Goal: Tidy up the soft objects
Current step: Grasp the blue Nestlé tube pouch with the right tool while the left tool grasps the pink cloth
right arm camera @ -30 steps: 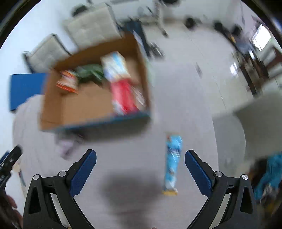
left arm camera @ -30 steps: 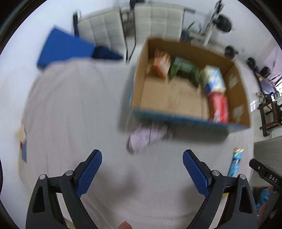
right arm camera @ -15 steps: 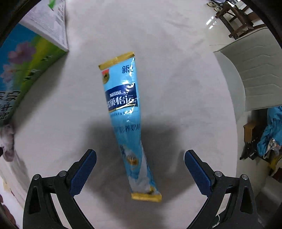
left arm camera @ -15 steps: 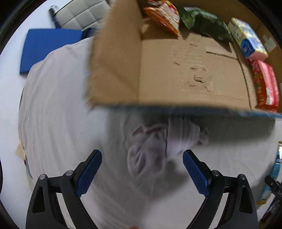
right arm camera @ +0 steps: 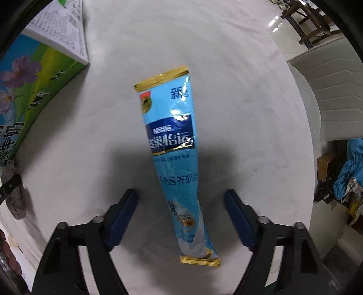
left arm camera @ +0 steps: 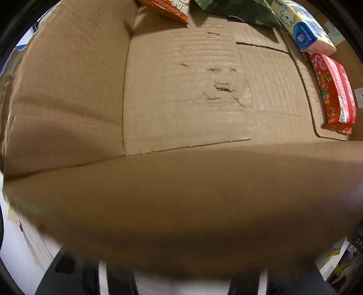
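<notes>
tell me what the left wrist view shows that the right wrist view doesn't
Left wrist only: the inside of the cardboard box, holding an orange snack bag, a green bag, a tissue pack and a red pack. Right wrist only: a blue sachet between the pads of the right gripper, which have just been closing without touching it, and a grey cloth. Both: the box and the white table cover.

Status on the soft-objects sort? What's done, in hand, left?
Done: orange bag, green bag, tissue pack and red pack lie in the cardboard box. In hand: right gripper straddles the blue sachet on the table, jaws just closing, pads not yet touching. Left gripper has been closing too by the grey cloth; grip hidden. Left: sachet and cloth into the box.
</notes>
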A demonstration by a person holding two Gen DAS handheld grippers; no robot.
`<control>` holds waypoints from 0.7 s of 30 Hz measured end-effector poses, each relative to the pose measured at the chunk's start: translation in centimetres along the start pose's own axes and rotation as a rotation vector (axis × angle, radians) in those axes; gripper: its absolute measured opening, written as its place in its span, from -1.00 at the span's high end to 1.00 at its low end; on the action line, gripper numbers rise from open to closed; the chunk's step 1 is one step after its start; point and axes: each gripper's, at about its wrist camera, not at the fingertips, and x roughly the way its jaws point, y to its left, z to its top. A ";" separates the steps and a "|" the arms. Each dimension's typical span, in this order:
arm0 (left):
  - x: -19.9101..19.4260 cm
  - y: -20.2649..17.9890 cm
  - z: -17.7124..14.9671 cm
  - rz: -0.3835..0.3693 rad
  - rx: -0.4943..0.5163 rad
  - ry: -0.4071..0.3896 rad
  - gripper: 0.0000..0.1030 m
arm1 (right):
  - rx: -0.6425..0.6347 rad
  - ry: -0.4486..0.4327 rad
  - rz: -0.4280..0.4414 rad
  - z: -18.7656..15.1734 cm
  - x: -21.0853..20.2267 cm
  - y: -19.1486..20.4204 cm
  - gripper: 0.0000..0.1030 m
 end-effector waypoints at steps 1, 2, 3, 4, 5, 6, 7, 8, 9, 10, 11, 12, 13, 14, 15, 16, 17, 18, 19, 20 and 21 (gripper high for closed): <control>-0.1 -0.2 -0.4 0.004 0.000 -0.003 0.15 | -0.005 0.000 -0.002 0.0 -0.1 0.1 -0.29; -0.2 -0.1 -0.8 0.005 0.000 -0.005 0.16 | -0.009 0.000 -0.004 0.0 -0.2 0.1 -0.19; -0.3 -0.3 -1.2 0.004 -0.005 -0.009 0.18 | -0.013 -0.002 -0.005 -0.1 -0.4 0.0 -0.12; -0.6 -0.8 -1.9 0.003 -0.013 -0.010 0.19 | -0.015 -0.003 -0.008 -0.1 -0.5 -0.1 0.05; -0.8 -0.9 -2.6 -0.001 -0.023 -0.010 0.20 | -0.018 -0.003 -0.010 -0.1 -0.8 0.2 0.32; -1.1 -1.1 -3.4 -0.014 -0.036 -0.012 0.20 | -0.020 0.000 -0.014 -0.1 -1.0 0.3 0.46; -1.3 -1.1 -4.0 -0.025 -0.047 -0.012 0.20 | -0.025 0.007 0.002 -0.3 -1.1 0.2 0.54; -1.6 -1.3 -4.9 -0.036 -0.063 -0.011 0.20 | -0.030 0.018 0.015 -0.5 -1.1 0.2 0.57; -1.8 -1.4 -5.6 -0.048 -0.073 -0.008 0.20 | -0.038 0.029 0.027 -0.8 -1.1 0.2 0.58; -2.0 -1.6 -6.5 -0.064 -0.086 -0.003 0.20 | -0.049 0.035 0.035 -0.8 -1.2 0.4 0.59; -2.2 -1.8 -7.6 -0.077 -0.103 0.002 0.20 | -0.061 0.039 0.041 -1.3 -1.1 0.7 0.59; -2.3 -2.0 -8.5 -0.089 -0.112 0.008 0.20 | -0.075 0.045 0.051 -1.5 -1.2 0.9 0.59; -2.4 -2.4 -9.5 -0.104 -0.117 0.017 0.20 | -0.095 0.051 0.064 -1.9 -1.2 1.3 0.60; -2.4 -2.8 -10.6 -0.114 -0.123 0.025 0.20 | -0.112 0.055 0.071 -2.3 -1.2 1.6 0.60; -2.4 -3.2 -11.5 -0.119 -0.124 0.034 0.20 | -0.137 0.063 0.081 -3.0 -1.2 2.1 0.60; -2.3 -3.7 -12.5 -0.124 -0.119 0.045 0.20 | -0.157 0.068 0.088 -3.4 -1.0 2.9 0.60; -2.1 -4.0 -13.3 -0.127 -0.118 0.055 0.20 | -0.180 0.075 0.093 -3.8 -0.9 3.4 0.60; -1.7 -4.4 -14.2 -0.130 -0.118 0.070 0.20 | -0.201 0.080 0.096 -4.1 -0.8 3.9 0.60; -1.4 -4.6 -14.7 -0.132 -0.118 0.081 0.20 | -0.224 0.088 0.098 -4.5 -0.6 4.5 0.60; -1.0 -4.8 -15.3 -0.130 -0.120 0.094 0.20 | -0.246 0.096 0.096 -4.9 -0.4 5.0 0.60; -0.8 -5.0 -15.7 -0.127 -0.125 0.103 0.20 | -0.270 0.099 0.089 -5.3 -0.2 5.6 0.60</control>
